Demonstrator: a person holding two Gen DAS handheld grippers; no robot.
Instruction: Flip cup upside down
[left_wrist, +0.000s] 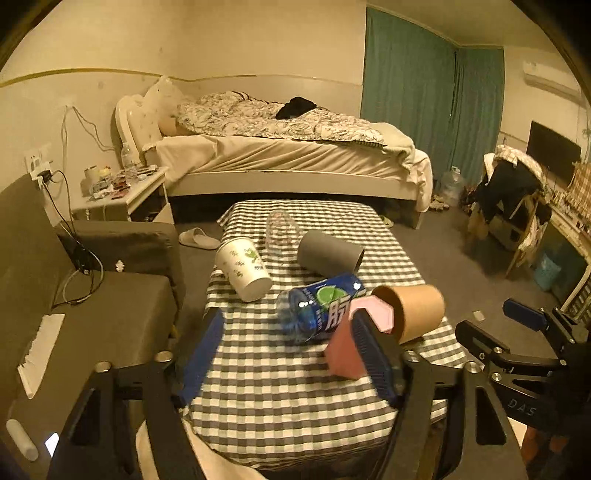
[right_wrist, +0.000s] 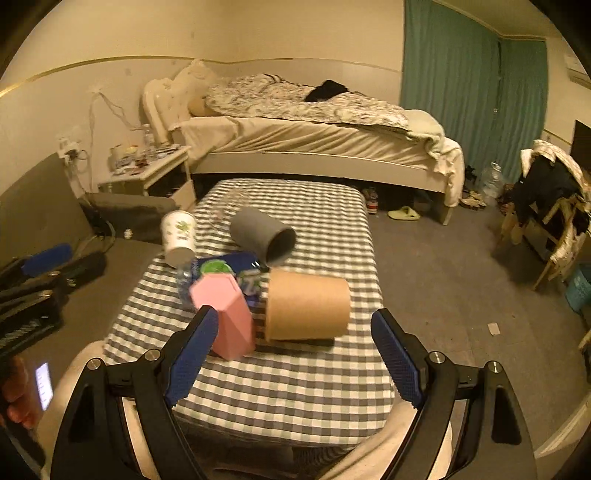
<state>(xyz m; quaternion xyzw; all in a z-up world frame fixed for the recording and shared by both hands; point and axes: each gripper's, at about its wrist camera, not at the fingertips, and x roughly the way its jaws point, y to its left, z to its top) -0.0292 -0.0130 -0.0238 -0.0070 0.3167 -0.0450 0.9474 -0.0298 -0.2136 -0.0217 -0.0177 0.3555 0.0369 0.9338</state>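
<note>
Several cups lie on their sides on the checked table (left_wrist: 280, 384): a pink hexagonal cup (left_wrist: 349, 352) (right_wrist: 225, 314), a brown paper cup (left_wrist: 413, 310) (right_wrist: 306, 304), a grey cup (left_wrist: 328, 254) (right_wrist: 264, 236), a white leaf-print cup (left_wrist: 243, 269) (right_wrist: 179, 238), and a clear glass (left_wrist: 282, 230). A blue bottle (left_wrist: 321, 306) (right_wrist: 221, 269) lies among them. My left gripper (left_wrist: 291, 358) is open above the table's near part, its right finger in front of the pink cup. My right gripper (right_wrist: 291, 354) is open and empty, with the pink cup by its left finger.
A grey sofa (left_wrist: 92, 295) stands left of the table. A bed (left_wrist: 280, 147) runs behind it, with a cluttered nightstand (left_wrist: 125, 192). A chair with clothes (left_wrist: 517, 192) stands at the right. The right gripper shows at the right edge of the left wrist view (left_wrist: 517, 332).
</note>
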